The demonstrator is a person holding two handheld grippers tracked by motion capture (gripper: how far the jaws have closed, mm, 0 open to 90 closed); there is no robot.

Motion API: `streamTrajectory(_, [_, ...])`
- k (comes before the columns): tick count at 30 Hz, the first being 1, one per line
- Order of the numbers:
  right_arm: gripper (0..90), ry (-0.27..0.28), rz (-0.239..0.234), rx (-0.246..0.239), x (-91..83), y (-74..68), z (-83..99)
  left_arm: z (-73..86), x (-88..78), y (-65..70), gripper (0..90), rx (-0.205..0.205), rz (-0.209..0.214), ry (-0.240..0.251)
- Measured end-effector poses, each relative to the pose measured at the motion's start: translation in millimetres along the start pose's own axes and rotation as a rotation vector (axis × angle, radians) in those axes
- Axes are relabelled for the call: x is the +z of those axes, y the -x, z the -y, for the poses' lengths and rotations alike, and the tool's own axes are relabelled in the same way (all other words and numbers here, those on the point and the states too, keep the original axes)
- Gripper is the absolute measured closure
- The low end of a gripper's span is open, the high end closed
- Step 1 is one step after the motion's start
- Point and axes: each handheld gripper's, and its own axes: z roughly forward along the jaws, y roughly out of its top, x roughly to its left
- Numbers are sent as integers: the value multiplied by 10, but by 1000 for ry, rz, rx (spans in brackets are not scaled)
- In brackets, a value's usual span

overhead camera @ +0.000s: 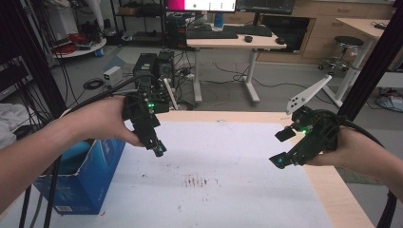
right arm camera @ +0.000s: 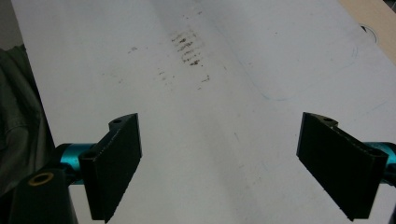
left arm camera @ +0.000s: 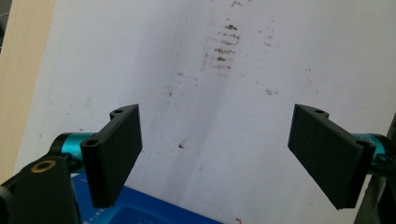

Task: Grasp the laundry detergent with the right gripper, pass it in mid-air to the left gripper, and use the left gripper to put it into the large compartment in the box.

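- Your left tongs (overhead camera: 159,151) hang above the near-left part of the white sheet (overhead camera: 237,142), jaws wide apart, nothing between them.
- Your right tongs (overhead camera: 281,148) hang over the sheet's right edge, jaws also wide apart and empty.
- Nearest thing to either: the blue box (overhead camera: 81,175), standing off the table's left edge, just below and to the left of the left tongs. In the left gripper view its top (left arm camera: 154,212) sits right under the jaws.
- The key relation: the box lies under and behind the left tongs, well apart from the right tongs, so the left hand is the nearer. Its long axis cannot be told; it is partly hidden.
- Between the two tongs, lower down the sheet: one patch of brown smudges (overhead camera: 196,180).
- Count: two tongs, one box, one sheet, one smudge patch.
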Motion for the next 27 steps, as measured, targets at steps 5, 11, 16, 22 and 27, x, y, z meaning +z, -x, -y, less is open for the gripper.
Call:
streamTrajectory(5, [136,-6,-2,-11,19,-20,-20,18,15,-4,178,2,3,6])
streamTrajectory(11, [136,-12,-2,-15,39,-21,-29,51,21,1,178,-9,6,10])
streamTrajectory(16, [137,-7,-3,-17,29,-11,-42,69,10,-15,178,-12,4,7])
streamTrajectory(22, [136,-7,-6,-22,38,-9,-51,81,-4,-25,178,-18,1,9])
streamTrajectory(27, [136,-13,-5,-24,52,-8,-54,86,-3,-23,178,-23,1,10])
